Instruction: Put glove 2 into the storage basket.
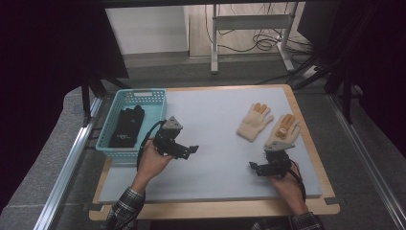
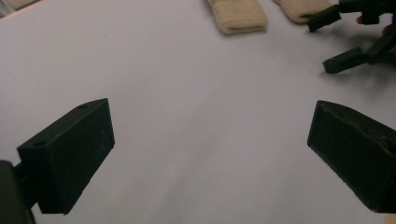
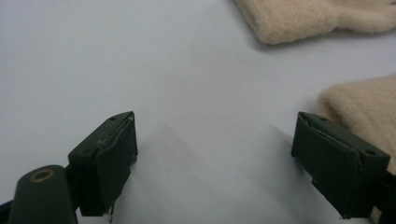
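Right gripper (image 3: 215,154) fingers apart, cream gloves (image 3: 322,18) cut off

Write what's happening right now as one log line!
left gripper: open, over mat | right gripper: open, beside near cream glove | second cream glove: on mat | black gloves: in basket

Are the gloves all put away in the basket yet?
Partly. Black gloves already lie in the basket. Two cream gloves are on the table. Both grippers are open and empty; the right gripper is beside the nearer cream glove, the left gripper near the basket.
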### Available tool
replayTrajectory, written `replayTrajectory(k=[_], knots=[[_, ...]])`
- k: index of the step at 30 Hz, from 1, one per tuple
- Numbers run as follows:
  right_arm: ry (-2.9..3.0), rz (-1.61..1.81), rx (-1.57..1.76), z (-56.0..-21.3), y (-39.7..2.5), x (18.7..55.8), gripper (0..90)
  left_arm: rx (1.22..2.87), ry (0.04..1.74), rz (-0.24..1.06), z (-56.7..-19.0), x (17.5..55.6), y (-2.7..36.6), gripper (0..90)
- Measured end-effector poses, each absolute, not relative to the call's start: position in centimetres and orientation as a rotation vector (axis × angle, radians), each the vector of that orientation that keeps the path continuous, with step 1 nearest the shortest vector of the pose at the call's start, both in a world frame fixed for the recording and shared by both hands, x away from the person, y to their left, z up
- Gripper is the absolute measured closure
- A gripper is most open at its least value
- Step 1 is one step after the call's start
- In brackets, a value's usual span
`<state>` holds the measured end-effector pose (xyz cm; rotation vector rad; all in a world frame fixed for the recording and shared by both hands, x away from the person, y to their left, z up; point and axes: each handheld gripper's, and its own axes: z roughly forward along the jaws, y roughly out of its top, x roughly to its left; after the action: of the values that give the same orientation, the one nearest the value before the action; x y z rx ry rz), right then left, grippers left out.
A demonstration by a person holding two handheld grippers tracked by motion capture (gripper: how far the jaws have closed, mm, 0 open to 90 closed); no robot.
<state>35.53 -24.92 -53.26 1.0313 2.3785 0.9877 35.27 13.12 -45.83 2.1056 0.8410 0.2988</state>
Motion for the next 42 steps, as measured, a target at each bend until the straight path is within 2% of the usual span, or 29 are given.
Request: replayTrajectory(k=[11,28,34,42], knots=[[2.377,0.989,1.034,-53.3,-24.9,35.5,14.0,2.125,0.816,0.253,-49.3,33.4,11.7,0.3],[2.376,0.987,1.036,-53.3,-24.9,35.5,13.4,2.217,0.876,0.283,-54.1,31.7,10.9,0.1],[2.359,0.961,1.074,-53.3,-24.9,35.6,6.1,2.233,0.886,0.312,-54.7,31.4,10.8,0.0],[2.359,0.964,1.074,-53.3,-24.9,35.7,7.5,2.225,0.896,0.312,-54.8,31.4,10.8,0.0]])
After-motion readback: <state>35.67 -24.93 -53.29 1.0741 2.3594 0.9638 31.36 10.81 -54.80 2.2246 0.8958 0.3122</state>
